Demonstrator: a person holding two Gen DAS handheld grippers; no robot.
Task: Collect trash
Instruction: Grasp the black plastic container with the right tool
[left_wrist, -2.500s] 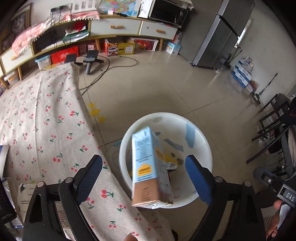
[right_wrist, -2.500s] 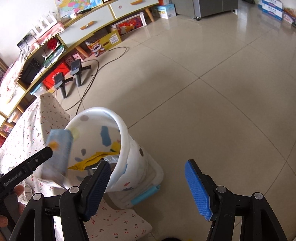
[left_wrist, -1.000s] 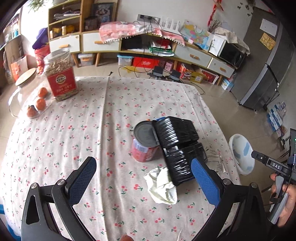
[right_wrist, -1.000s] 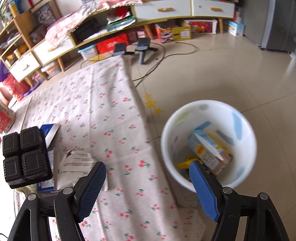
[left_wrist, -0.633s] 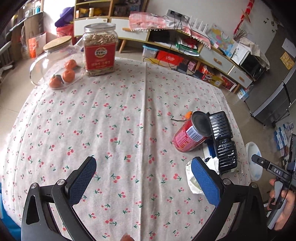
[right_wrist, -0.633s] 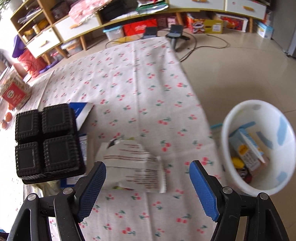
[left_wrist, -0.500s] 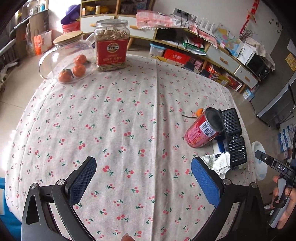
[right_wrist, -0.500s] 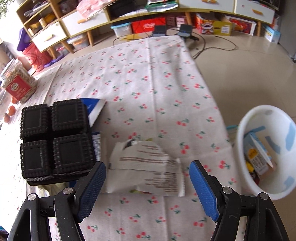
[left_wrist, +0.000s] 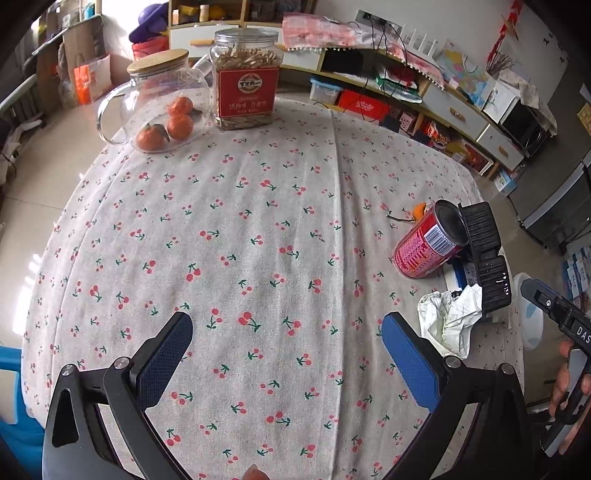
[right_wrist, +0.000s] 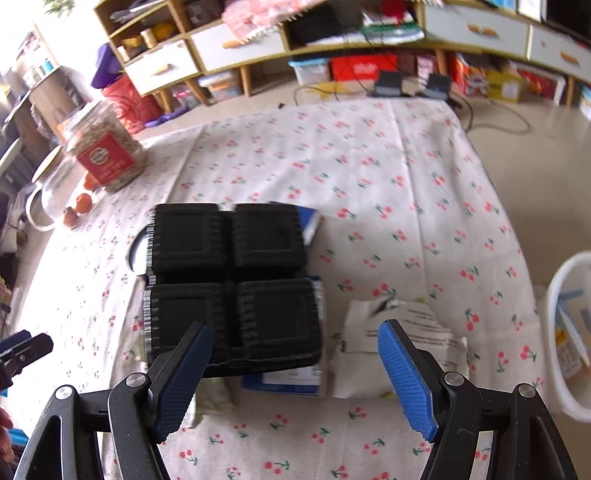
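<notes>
Trash lies at the right side of the cherry-print table (left_wrist: 258, 229): a red can (left_wrist: 428, 243) on its side, a black four-cell tray (left_wrist: 484, 258), crumpled white paper (left_wrist: 450, 317) and a bit of orange peel (left_wrist: 419, 210). My left gripper (left_wrist: 288, 354) hangs open over bare cloth, well left of them. My right gripper (right_wrist: 295, 376) is open, just short of the black tray (right_wrist: 229, 288), with nothing between its fingers. The tray rests on a blue leaflet (right_wrist: 288, 380). A printed white paper (right_wrist: 402, 332) lies beside the tray. The white bin (right_wrist: 565, 332) stands off the table's right edge, a carton inside.
A seed jar (left_wrist: 245, 77) and a glass jug with oranges (left_wrist: 162, 107) stand at the far left of the table. Shelves and drawers line the back wall. The bin (left_wrist: 532, 317) sits on the floor past the table edge. A hand (left_wrist: 569, 384) holds the right gripper.
The carton dropped from my left gripper into the bin. Both grippers swung from the bin back over the table, the right one ending in front of the black tray. The jaws stayed open.
</notes>
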